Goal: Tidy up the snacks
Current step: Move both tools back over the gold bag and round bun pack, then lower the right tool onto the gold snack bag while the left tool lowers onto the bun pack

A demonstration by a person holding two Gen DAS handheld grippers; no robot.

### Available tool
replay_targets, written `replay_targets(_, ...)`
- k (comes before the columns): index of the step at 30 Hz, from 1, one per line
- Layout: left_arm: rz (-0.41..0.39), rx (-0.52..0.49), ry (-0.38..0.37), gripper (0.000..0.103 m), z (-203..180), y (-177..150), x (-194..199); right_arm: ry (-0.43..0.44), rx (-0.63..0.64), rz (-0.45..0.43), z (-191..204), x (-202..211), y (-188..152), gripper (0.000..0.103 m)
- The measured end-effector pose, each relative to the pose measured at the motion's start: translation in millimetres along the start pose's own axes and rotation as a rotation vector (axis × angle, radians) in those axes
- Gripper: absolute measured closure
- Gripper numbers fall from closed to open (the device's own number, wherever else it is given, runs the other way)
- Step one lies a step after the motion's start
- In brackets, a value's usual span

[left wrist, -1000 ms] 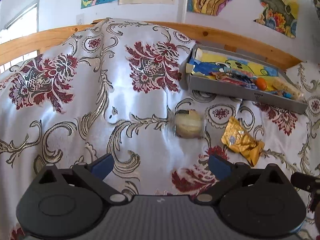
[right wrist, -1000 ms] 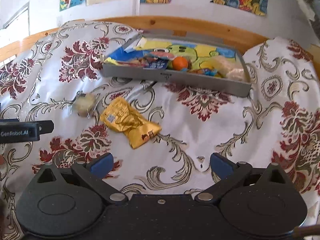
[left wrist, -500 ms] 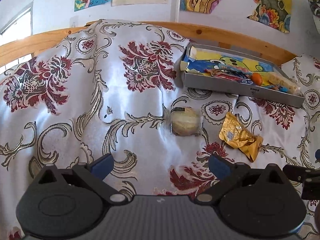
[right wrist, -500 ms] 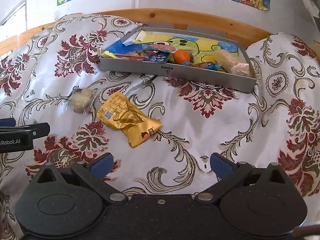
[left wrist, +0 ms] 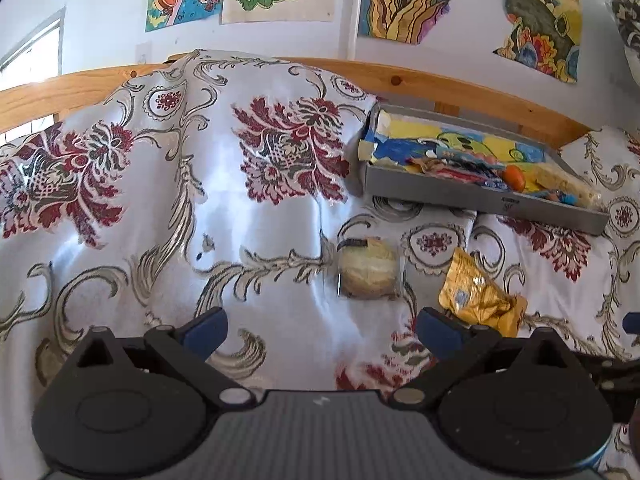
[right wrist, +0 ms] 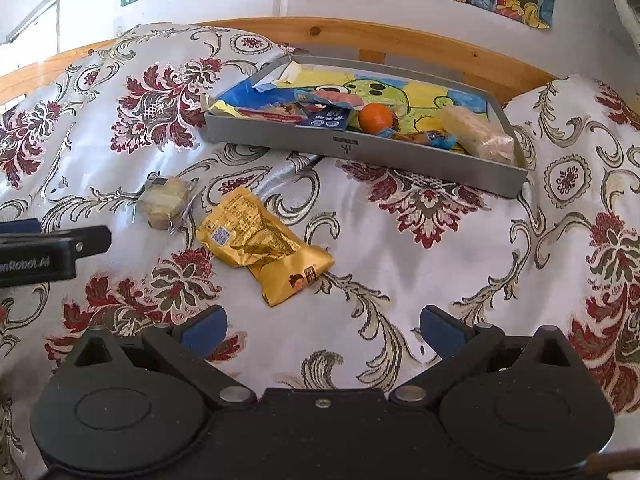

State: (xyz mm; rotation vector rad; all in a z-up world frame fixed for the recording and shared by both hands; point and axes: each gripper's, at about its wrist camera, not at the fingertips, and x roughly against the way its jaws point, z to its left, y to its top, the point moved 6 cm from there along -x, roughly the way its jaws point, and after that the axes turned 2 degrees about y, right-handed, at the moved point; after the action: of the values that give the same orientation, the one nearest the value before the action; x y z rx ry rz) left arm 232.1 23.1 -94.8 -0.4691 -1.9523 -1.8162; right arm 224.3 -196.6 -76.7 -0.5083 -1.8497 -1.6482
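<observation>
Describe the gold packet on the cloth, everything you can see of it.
The gold packet is a crinkled, shiny foil pouch, sealed and puffed, lying flat and slantwise on the patterned cloth. It bears fine print, a small blue-white code square and a cartoon face near its lower end. Nothing but the cloth touches it; the wrapped round cake lies just beside it, the tray beyond.

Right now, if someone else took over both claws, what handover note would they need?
Left claw: open, empty, above the cloth near the round wrapped pastry.
Right claw: open, empty, just short of the gold snack packet.
Grey tray: at the back, already holding several wrappers, an orange ball-shaped snack and a pale bar.
Left to do: the pastry and the gold packet, both loose on the cloth, go into the tray.
</observation>
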Motion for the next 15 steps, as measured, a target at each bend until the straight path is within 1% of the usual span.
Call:
replay_targets(3, -0.013, 0.006, -0.008, 0.001, -2.3, 5.8, -7.2, -0.003, 0.028, -0.025, 1.1, -1.8, 4.2, 0.001)
replay_targets(6, -0.024, 0.009, -0.023, 0.001, -5.1, 11.2, -15.1, -0.013, 0.104, -0.058, 5.9, -7.6, 10.7, 0.001)
replay_targets(12, -0.022, -0.021, -0.085, 0.001, -12.8, 16.6, -33.2, 0.006, 0.322, -0.116, 25.6, -23.8, 17.8, 0.001)
replay_targets(15, -0.024, -0.069, -0.112, 0.001, -18.0, 19.3, -42.1, 0.009, 0.432, -0.149, 36.2, -30.4, 18.6, 0.001)
